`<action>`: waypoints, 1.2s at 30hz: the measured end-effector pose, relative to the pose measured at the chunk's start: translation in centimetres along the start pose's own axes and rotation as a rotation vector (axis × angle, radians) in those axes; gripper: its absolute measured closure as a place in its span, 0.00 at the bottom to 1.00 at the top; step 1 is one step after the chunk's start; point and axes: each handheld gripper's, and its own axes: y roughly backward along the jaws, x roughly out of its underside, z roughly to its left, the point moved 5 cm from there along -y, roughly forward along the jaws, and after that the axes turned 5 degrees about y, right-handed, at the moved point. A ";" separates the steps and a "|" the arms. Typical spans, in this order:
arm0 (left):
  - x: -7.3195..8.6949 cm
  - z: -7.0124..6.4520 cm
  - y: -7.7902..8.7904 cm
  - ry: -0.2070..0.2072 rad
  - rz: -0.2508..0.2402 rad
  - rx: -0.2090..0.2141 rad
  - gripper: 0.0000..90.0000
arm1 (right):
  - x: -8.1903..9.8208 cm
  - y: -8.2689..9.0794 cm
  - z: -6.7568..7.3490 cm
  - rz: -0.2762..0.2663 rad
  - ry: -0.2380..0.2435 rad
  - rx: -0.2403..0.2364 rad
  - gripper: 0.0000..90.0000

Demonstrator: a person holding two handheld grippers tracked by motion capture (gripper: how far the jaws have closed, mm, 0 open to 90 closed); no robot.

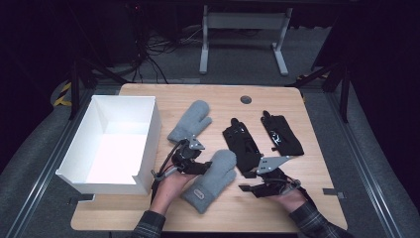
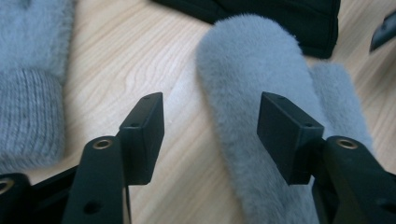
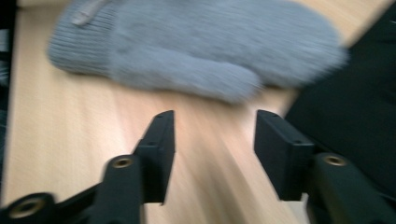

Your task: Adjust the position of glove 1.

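Left tool (image 2: 210,135), jaws wide, straddles our near grey mitten (image 1: 212,178) mid-tabletop (image 1: 317,198); right tool (image 3: 215,149) wide, empty. White box (image 1: 148,144) empty, so we reckon nothing's packed yet.

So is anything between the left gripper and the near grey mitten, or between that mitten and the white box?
Nothing visible. The left gripper is open at the near grey mitten, one jaw over its fur. The bare table lies between it and the white box, whose side wall it would have to clear.
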 end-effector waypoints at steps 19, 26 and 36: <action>-3.3 3.0 -1.4 -0.002 0.002 -0.070 0.32 | 7.6 5.7 -4.3 0.015 -0.110 0.203 0.25; -4.5 4.8 -2.0 0.022 -0.013 -0.102 0.32 | 8.1 5.4 -4.5 0.030 -0.104 0.221 0.23; -5.7 7.5 -3.8 0.027 0.016 -0.141 0.35 | 8.1 5.4 -4.5 0.024 -0.105 0.221 0.23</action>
